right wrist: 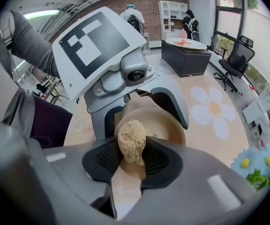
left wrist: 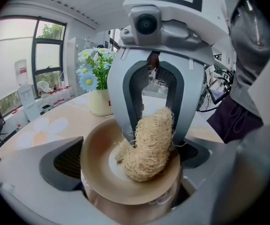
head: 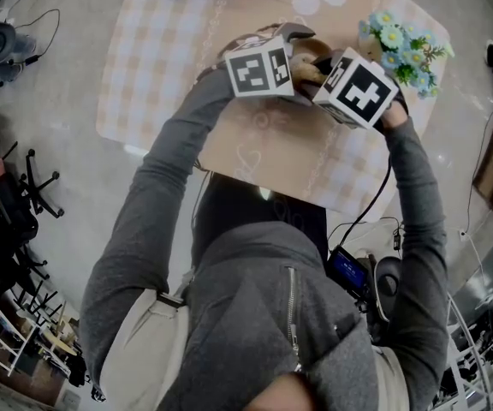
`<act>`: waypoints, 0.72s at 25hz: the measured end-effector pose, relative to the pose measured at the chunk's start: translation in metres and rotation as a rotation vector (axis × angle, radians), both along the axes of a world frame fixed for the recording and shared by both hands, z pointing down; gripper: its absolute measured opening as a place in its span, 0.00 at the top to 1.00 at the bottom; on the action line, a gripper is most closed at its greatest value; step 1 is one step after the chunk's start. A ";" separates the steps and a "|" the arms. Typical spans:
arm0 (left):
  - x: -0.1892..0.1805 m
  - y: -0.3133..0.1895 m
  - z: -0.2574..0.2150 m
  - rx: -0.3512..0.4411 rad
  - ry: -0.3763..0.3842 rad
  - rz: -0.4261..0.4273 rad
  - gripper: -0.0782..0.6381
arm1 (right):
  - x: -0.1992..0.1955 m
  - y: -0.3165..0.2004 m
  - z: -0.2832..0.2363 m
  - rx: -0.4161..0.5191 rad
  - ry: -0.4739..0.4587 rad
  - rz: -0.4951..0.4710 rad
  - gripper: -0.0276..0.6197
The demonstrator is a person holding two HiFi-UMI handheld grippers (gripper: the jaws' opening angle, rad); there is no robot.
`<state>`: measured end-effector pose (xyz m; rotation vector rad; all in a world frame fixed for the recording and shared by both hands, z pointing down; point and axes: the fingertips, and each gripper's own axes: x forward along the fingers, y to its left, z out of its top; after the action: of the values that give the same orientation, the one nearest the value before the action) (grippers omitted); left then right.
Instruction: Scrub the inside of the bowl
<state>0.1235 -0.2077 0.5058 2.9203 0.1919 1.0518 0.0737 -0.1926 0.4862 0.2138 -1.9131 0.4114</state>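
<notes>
Bowl [left wrist: 100, 172] was clamped across its sides by the left gripper [left wrist: 129, 158], up off the table [head: 169, 50] and tipped so the inside could be reached. Loofah [right wrist: 131, 142] was pinched tight in the right gripper [right wrist: 132, 159] (pressed into the bowl's bottom, probably mid-scrub).

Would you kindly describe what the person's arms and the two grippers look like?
Both arms wear grey sleeves. The left gripper and right gripper are alike: a pale grey body, a claw of two arched fingers with dark meshed pads, a round camera lens above, and a white cube bearing black square markers. A black cable hangs from the right one.
</notes>
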 end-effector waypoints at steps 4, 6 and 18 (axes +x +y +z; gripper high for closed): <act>0.000 0.000 -0.001 0.001 -0.002 0.000 0.06 | -0.005 -0.001 -0.001 0.006 -0.018 -0.006 0.79; 0.000 0.000 0.000 0.001 -0.004 -0.001 0.06 | -0.005 -0.002 -0.001 0.006 -0.021 0.000 0.79; 0.001 -0.001 0.001 0.009 -0.001 -0.005 0.06 | -0.014 -0.016 -0.001 0.083 -0.089 0.097 0.79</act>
<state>0.1247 -0.2087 0.5067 2.9265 0.1797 1.0556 0.0595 -0.2090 0.4850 0.3492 -2.0146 0.4118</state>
